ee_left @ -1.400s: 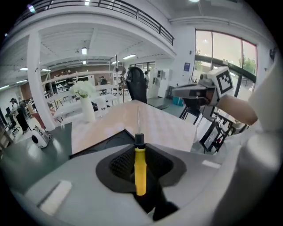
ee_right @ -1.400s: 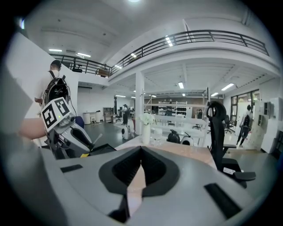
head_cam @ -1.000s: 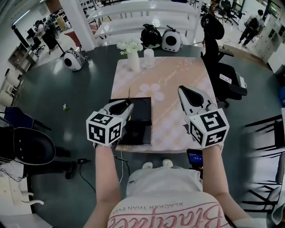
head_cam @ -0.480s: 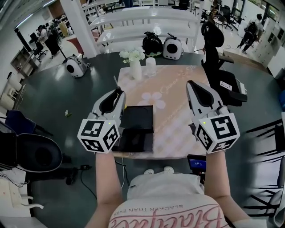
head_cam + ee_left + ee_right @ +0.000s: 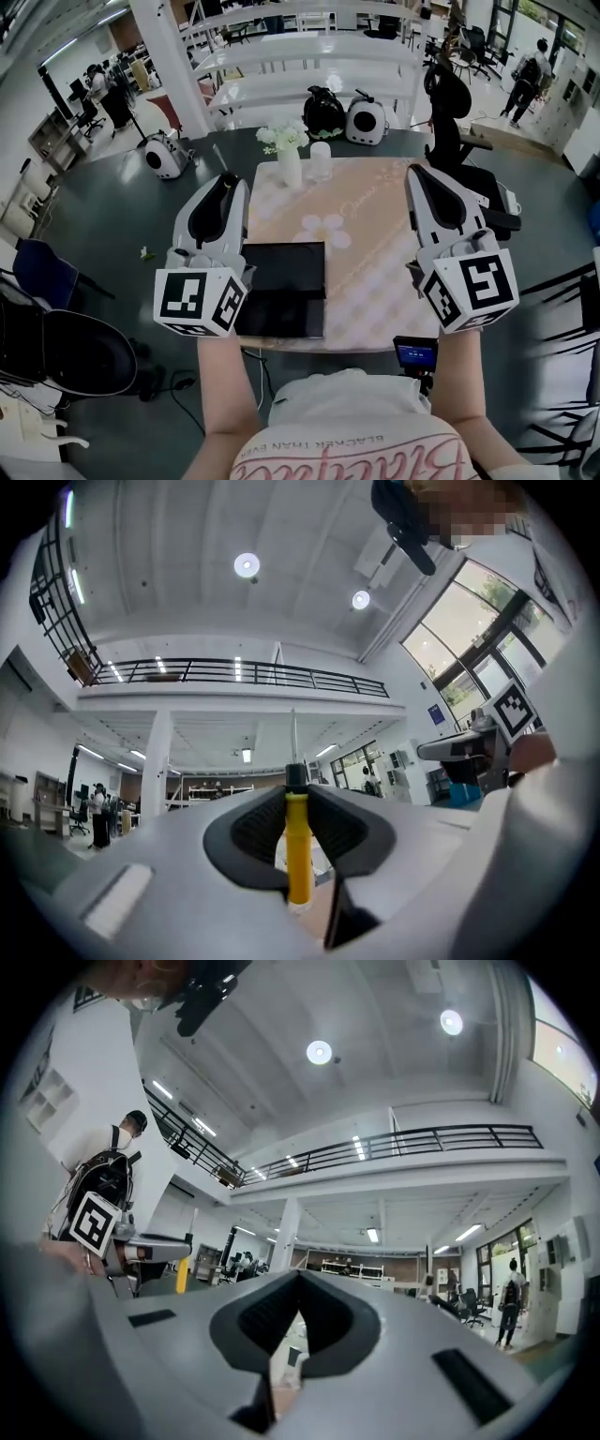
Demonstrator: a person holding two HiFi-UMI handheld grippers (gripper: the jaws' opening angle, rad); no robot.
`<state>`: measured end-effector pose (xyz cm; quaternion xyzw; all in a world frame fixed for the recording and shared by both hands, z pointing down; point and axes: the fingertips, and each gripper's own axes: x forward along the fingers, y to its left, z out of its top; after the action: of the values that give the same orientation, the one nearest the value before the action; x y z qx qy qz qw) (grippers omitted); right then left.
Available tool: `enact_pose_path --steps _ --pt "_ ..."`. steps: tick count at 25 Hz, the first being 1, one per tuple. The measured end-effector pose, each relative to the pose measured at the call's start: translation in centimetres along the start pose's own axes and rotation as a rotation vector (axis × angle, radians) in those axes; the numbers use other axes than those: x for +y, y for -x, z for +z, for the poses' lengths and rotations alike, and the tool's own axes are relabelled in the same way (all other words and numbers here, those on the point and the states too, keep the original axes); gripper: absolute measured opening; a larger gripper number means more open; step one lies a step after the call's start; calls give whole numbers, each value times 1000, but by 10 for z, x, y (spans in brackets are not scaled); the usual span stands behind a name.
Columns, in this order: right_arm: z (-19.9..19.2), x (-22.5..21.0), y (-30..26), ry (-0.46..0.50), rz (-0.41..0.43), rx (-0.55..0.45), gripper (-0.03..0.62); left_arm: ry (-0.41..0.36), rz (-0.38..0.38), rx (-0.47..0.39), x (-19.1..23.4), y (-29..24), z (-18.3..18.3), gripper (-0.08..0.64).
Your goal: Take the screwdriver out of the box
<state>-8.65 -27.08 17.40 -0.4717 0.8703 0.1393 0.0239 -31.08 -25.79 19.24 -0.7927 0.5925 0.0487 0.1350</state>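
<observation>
My left gripper (image 5: 225, 184) is raised above the table's left side, shut on the screwdriver. In the left gripper view its yellow handle (image 5: 297, 846) stands upright between the jaws, and the thin metal shaft points up past the left gripper's (image 5: 296, 794) tips. The open black box (image 5: 281, 289) lies below on the pink table (image 5: 375, 272), near its front left edge. My right gripper (image 5: 419, 174) is held up over the table's right side. In its own view the right gripper (image 5: 300, 1277) has its tips together with nothing between them.
A white vase of flowers (image 5: 288, 157) and a pale cup (image 5: 321, 159) stand at the table's far edge. A black office chair (image 5: 459, 122) is to the right. Bags (image 5: 323, 111) lie on the dark floor behind, and a small screen (image 5: 415, 354) sits below the table's front edge.
Both grippers have risen and tipped upward. The left one lifted the screwdriver from over the black box to well above the table.
</observation>
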Motion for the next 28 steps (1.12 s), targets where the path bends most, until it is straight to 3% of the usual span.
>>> enact_pose_path --steps 9,28 --pt "20 5 -10 49 13 -50 6 -66 57 -56 8 0 28 83" --pt "10 0 -8 67 -8 -18 5 -40 76 -60 10 2 29 84"
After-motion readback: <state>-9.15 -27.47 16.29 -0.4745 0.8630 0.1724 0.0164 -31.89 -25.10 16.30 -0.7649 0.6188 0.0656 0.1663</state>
